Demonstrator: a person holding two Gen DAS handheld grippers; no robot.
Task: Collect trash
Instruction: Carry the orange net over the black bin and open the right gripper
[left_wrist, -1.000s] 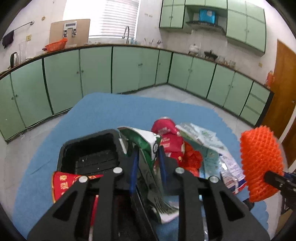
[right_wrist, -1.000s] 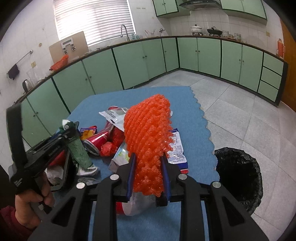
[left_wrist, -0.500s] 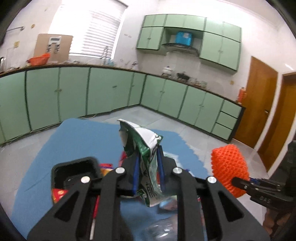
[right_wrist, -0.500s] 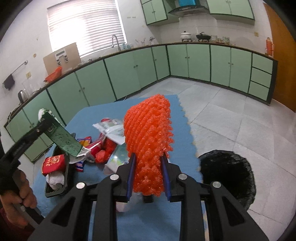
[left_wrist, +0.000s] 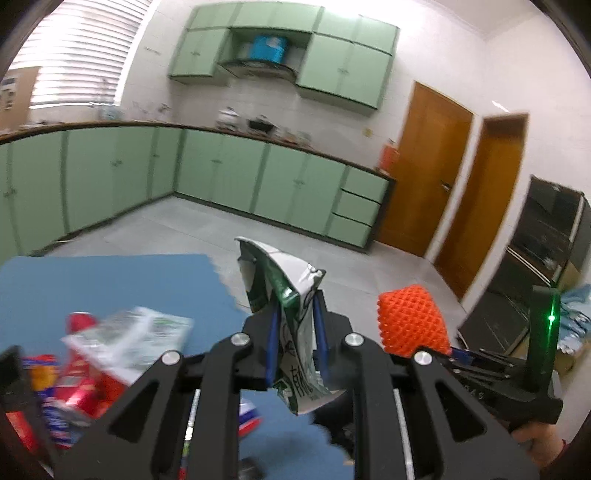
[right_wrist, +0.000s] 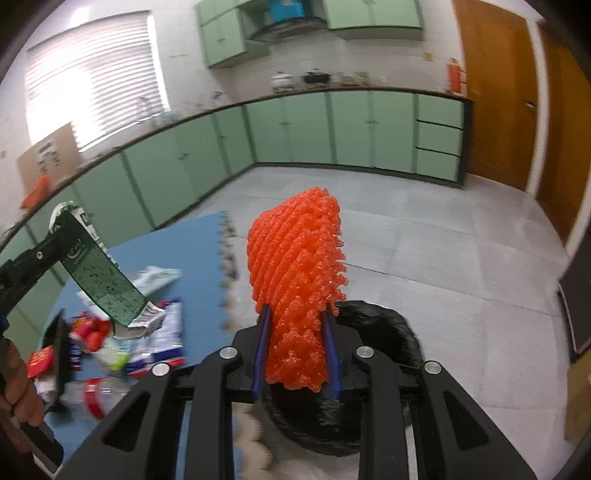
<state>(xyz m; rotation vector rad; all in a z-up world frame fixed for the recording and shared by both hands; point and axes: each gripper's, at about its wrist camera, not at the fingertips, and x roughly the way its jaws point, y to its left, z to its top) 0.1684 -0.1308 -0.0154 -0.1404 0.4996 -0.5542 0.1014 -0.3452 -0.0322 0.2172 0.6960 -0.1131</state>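
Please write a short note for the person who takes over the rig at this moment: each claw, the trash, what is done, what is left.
Left claw: shut on green carton, lifted above the blue mat.
Right claw: shut on orange foam net, over the black bin.
Done: both pieces picked up.
Left: drop both into the bin, then collect the wrappers and red cans on the mat.

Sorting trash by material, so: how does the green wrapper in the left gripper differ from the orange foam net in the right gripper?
The green wrapper is a thin, flattened, printed packet; the orange foam net is a thick, bumpy mesh sleeve, unprinted. The wrapper is creased and bent over at its top; the net stands plump and rounded. The net is above the black bin; the wrapper is over the blue mat's edge. Both are clamped upright, left gripper and right gripper.
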